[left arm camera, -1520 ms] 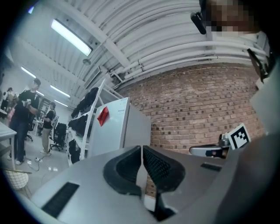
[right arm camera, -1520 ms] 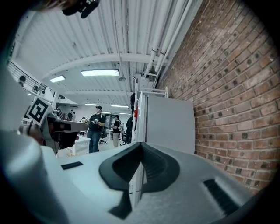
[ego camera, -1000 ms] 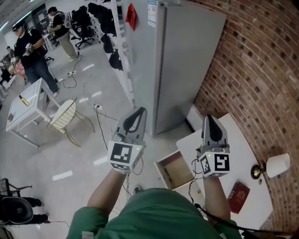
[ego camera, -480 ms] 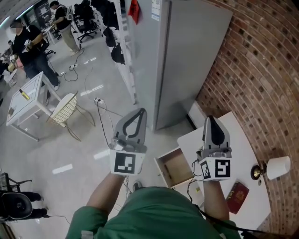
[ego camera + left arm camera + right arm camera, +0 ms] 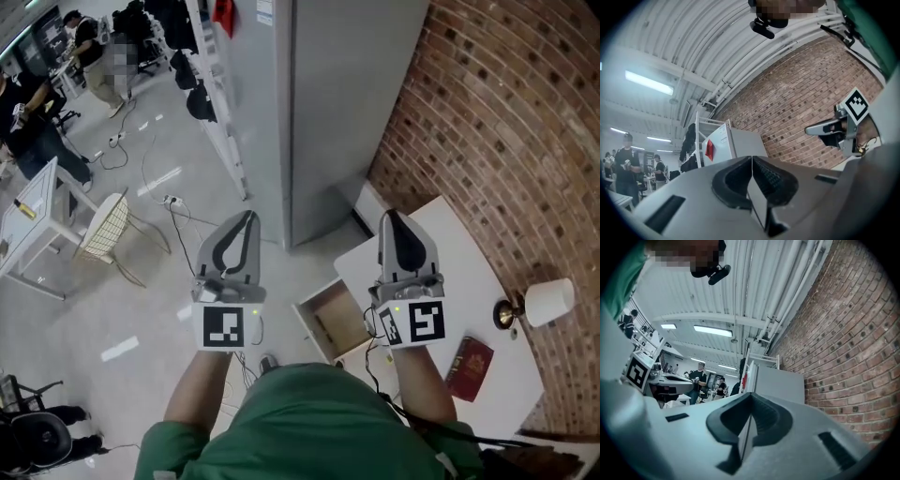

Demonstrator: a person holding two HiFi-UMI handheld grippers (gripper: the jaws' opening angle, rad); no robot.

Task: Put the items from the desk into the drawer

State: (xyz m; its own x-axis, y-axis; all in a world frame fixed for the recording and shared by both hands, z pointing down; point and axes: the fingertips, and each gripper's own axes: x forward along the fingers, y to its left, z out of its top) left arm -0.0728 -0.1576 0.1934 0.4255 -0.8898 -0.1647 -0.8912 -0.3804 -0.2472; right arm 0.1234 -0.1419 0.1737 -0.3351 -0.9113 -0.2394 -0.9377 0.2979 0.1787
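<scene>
Between either pair of jaws nothing is pinched, tbh: the left gripper [image 5: 244, 223] and the right gripper [image 5: 392, 223] are both seen pressed fully together, held up in the air and aimed out at the room, not down. Lower down, the red book [image 5: 469, 367] is found lying on the white tabletop [image 5: 459, 262], below and right of the right jaws, so it's probably that hand's job. Its long axis is set diagonally. The open drawer [image 5: 330, 319] is seen below, between both grippers, at the tabletop's left edge, with a lamp [image 5: 539, 305] near the book.
</scene>
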